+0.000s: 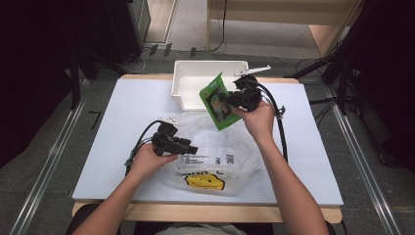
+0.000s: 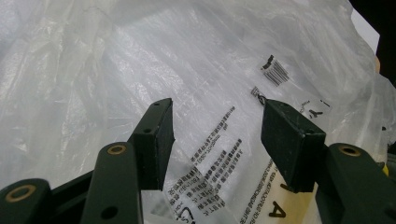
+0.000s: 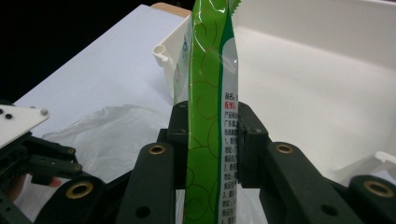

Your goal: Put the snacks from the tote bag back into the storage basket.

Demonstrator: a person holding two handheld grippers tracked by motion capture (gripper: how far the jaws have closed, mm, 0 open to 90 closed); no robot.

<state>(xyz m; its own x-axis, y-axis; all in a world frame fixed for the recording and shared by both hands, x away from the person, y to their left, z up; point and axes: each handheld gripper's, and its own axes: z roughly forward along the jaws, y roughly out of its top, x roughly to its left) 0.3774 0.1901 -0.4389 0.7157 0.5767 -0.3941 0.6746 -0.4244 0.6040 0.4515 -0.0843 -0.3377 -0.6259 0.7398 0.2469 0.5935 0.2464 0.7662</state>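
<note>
While the left claw (image 2: 217, 140) gapes, the right claw (image 3: 208, 140) grips a green packet (image 3: 210, 93).

The green snack packet (image 3: 210, 116) is cut off by the top and bottom edges of the right gripper view; its small print is too small to read. In the high view, the white tray (image 1: 188, 78) has its corner at 4 o'clock hidden behind the packet. Print on the clear plastic bag (image 2: 140, 60) is cut off at 6 o'clock in the left gripper view.
</note>
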